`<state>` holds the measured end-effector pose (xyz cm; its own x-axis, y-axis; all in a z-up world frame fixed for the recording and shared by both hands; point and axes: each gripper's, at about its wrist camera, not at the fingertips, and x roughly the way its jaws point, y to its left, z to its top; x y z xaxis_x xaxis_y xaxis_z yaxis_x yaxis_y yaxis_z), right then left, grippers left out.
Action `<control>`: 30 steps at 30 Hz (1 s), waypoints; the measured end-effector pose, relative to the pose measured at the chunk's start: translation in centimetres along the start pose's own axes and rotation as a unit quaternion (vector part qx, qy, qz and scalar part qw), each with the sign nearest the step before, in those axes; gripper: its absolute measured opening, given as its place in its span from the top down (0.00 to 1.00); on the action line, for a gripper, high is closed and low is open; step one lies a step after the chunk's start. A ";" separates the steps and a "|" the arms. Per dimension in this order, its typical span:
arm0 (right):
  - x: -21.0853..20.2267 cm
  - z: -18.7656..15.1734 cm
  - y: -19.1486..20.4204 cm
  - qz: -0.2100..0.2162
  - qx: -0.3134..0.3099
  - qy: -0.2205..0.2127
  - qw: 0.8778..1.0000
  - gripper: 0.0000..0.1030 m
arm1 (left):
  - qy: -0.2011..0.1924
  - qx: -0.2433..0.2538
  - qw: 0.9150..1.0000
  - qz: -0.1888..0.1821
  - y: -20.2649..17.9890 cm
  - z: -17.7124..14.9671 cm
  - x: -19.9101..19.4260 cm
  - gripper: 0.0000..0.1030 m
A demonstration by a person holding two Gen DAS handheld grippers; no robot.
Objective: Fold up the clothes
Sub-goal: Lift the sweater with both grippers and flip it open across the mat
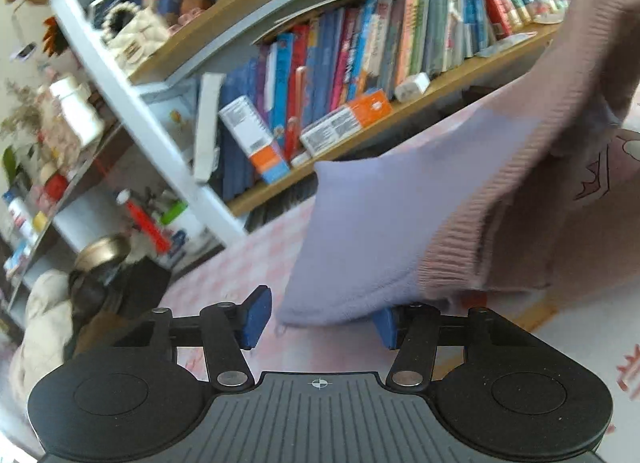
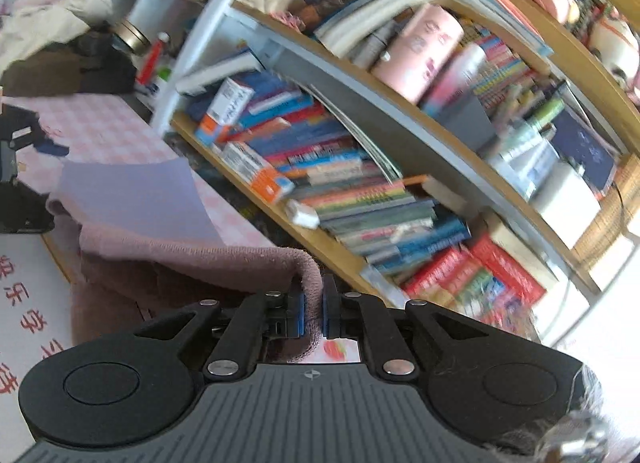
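A mauve-pink knit sweater (image 1: 532,191) with a ribbed hem and a lavender panel (image 1: 380,223) is lifted off the table on the right of the left wrist view. My left gripper (image 1: 320,323) is open, and the lavender edge hangs between its blue pads (image 1: 256,317), close to the right one. In the right wrist view my right gripper (image 2: 312,307) is shut on a ribbed pink edge of the sweater (image 2: 180,263). From there the fabric drapes down to the left, where the lavender panel (image 2: 132,199) lies spread.
A pink checked tablecloth (image 1: 248,271) covers the table, with a white sheet printed with red characters (image 2: 24,303) on it. A packed bookshelf (image 2: 360,183) stands right behind the table. Beige and dark clothes (image 1: 44,323) are piled at the far left.
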<state>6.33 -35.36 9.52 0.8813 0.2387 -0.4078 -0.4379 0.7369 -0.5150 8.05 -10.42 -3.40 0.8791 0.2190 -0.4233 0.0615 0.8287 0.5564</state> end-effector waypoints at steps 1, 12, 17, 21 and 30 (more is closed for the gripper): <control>-0.1 -0.2 0.0 -0.004 0.003 0.008 1.000 0.93 | -0.004 0.010 1.000 -0.006 -0.2 0.2 0.4 0.48; -4.2 -1.6 -0.9 -0.059 0.027 0.050 0.997 0.93 | -0.084 -0.069 0.992 -0.064 4.3 2.2 -3.7 0.92; -5.2 -1.0 -2.5 -0.044 0.033 0.043 0.998 0.93 | -0.210 -0.134 0.968 -0.039 10.6 5.1 -13.6 0.92; -5.5 -0.4 -3.9 -0.023 0.039 0.039 0.998 0.93 | -0.308 -0.180 0.934 0.002 15.2 7.8 -20.2 0.92; -6.3 1.0 -7.0 0.024 0.051 0.032 0.998 0.93 | -0.227 -0.151 0.962 -0.027 16.0 10.8 -15.7 0.92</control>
<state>4.02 -41.41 16.40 0.8457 0.2362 -0.4785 -0.4554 0.7868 -0.4165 0.34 -6.14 19.85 0.9985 -0.0194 -0.0516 0.0331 0.9591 0.2812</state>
